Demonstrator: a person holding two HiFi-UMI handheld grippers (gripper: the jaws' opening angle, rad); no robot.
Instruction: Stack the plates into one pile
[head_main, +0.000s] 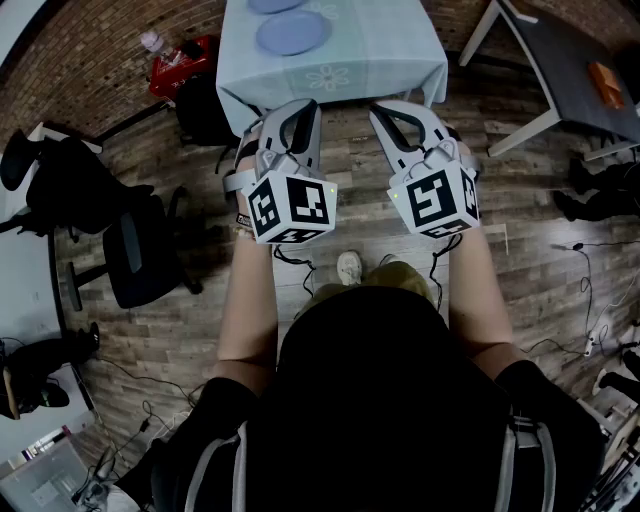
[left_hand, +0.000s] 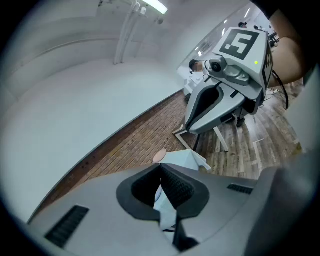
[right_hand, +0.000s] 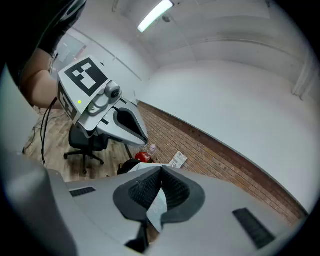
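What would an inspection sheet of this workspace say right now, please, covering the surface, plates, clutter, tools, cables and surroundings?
Surface: table under a pale blue cloth, ahead of the person.
Job's things: two blue plates, the near plate whole, the far plate cut by the frame edge; not yet stacked.
Clutter: nothing seen on the visible cloth.
Grippers: left tool and right tool both shut and empty, held short of the table.
Cables: floor cable at the right.
Surroundings: black office chair and red container with a bottle at the left; second table at the right; wood floor.
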